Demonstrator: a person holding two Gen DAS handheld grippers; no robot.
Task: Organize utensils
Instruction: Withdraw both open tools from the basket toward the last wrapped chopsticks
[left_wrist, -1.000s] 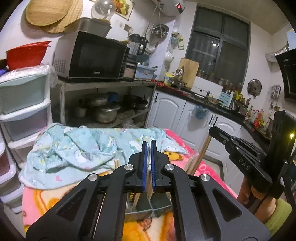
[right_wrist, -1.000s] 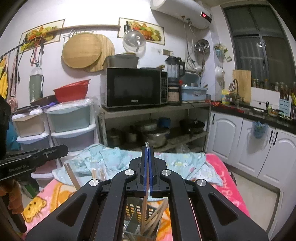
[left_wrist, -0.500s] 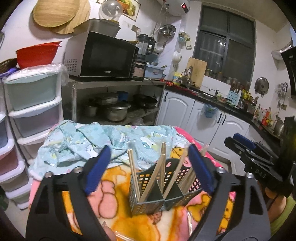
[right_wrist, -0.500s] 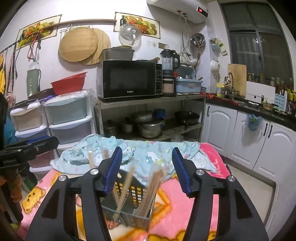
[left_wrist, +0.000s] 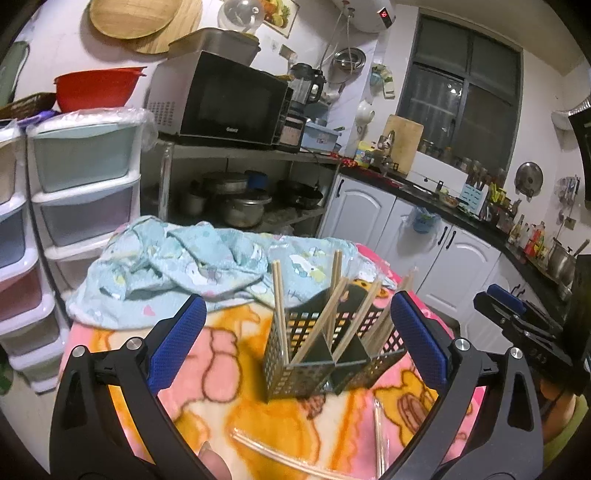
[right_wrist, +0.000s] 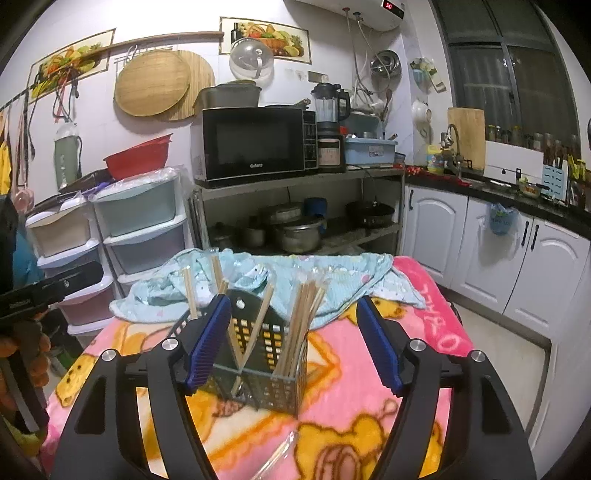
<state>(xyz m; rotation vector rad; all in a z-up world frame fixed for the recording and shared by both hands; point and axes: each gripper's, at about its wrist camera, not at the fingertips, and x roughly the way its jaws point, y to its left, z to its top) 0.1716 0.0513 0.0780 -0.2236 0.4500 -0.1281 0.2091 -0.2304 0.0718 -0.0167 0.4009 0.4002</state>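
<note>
both the left gripper and right gripper hang wide and empty above the caddy of chopsticks, so the next step looks like fetching the loose chopsticks on the blanket.

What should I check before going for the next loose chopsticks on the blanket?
1. Left gripper open and empty: ok, jaws spread wide.
2. Right gripper open and empty: ok, nothing between the pads.
3. Perforated utensil holder upright on the cartoon blanket: ok.
4. Chopsticks already in the holder seated: ok, leaning but inside the compartments.
5. Loose chopsticks left to collect: ok, visible lying flat in front of the holder.
6. Exact count of loose chopsticks: cannot tell, they are blurred and cut off by the frame edge.
</note>
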